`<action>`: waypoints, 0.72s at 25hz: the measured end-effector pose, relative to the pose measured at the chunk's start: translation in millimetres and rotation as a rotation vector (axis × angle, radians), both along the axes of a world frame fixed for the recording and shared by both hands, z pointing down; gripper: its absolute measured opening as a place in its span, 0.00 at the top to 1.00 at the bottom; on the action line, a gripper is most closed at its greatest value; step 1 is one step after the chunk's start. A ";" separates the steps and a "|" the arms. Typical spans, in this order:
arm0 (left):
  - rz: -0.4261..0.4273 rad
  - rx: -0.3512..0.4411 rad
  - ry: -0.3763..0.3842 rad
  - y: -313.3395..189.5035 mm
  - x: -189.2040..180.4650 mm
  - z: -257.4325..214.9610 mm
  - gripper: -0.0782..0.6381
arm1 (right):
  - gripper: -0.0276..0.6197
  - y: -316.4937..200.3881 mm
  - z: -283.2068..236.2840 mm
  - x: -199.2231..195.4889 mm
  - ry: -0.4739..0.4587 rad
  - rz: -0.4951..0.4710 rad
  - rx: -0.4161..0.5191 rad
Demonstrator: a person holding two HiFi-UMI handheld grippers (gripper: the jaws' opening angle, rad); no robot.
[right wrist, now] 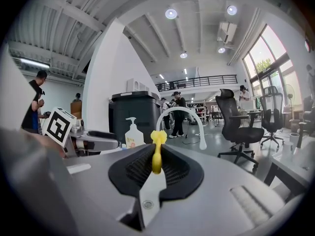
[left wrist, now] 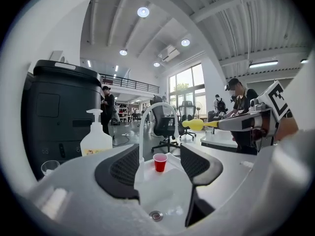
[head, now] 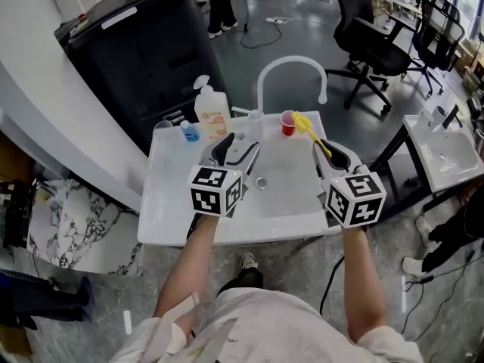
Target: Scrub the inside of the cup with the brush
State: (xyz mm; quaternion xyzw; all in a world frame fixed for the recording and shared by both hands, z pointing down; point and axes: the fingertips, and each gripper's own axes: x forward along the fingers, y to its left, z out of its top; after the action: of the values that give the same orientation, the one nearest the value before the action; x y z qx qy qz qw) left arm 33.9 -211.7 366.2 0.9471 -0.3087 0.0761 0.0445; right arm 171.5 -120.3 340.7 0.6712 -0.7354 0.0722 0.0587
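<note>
Right tool (right wrist: 156, 157) clamps the yellow brush (right wrist: 158, 137) for scrubbing — left tool (left wrist: 158, 150) gapes empty, likely to seize the red cup (left wrist: 160, 162) ahead.

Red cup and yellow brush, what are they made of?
The red cup looks like thin plastic, or maybe coated paper. Its walls are smooth and evenly coloured, and the rim is lighter. The yellow brush looks like moulded plastic or rubber, since it is one solid colour with a smooth, rounded handle and little shine. Its head is too small here to tell bristles from foam.
</note>
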 end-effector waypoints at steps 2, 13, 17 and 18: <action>0.008 0.001 -0.003 -16.1 4.1 -1.9 0.52 | 0.90 -14.5 0.0 2.5 -0.004 0.008 -0.005; 0.158 0.021 0.023 -84.2 44.9 -2.5 0.50 | 0.90 -88.2 2.7 15.0 0.027 0.109 -0.031; 0.203 0.024 0.031 -96.6 60.1 1.6 0.49 | 0.90 -100.4 2.1 20.6 0.048 0.137 -0.037; 0.213 0.026 0.030 -98.7 63.0 2.8 0.49 | 0.90 -102.4 2.6 22.0 0.052 0.144 -0.040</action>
State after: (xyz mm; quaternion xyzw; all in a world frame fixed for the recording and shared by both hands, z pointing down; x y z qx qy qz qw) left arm 96.9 -310.3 369.0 0.9760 -0.2067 0.0620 0.0285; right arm 193.6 -222.7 343.4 0.7226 -0.6820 0.0735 0.0856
